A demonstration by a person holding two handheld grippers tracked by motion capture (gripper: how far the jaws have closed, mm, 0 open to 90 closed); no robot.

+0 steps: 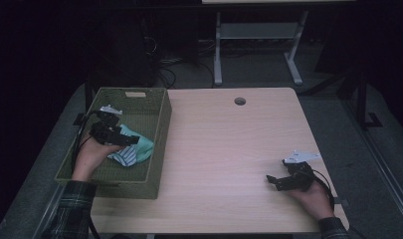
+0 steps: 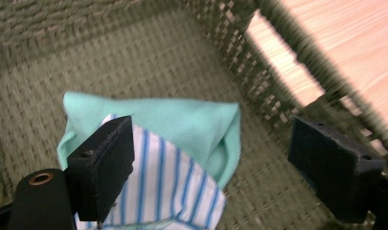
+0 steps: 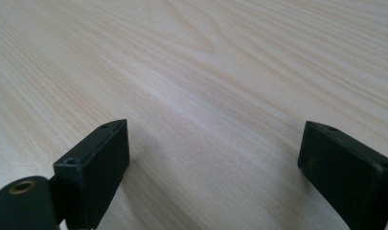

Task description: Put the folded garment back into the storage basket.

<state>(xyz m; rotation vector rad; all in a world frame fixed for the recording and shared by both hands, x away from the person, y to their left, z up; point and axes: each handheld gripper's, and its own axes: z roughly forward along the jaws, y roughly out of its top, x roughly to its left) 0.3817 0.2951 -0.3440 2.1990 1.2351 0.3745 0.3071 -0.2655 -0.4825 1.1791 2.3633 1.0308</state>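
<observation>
Two soft cloths are lying folded together in the woven green basket (image 1: 159,130): a mint cloth (image 2: 191,125) of fine knit and a blue-striped white cloth (image 2: 168,188) overlapping it. We are holding the left gripper (image 1: 120,138) above them, jaws spread wide, pinching nothing. Our right gripper (image 1: 278,182) is resting low over the pale wood-grain table (image 1: 224,149), jaws likewise spread.

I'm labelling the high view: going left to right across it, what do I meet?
Woven basket with the left gripper over the folded cloth inside → bare wooden table → right gripper.
</observation>
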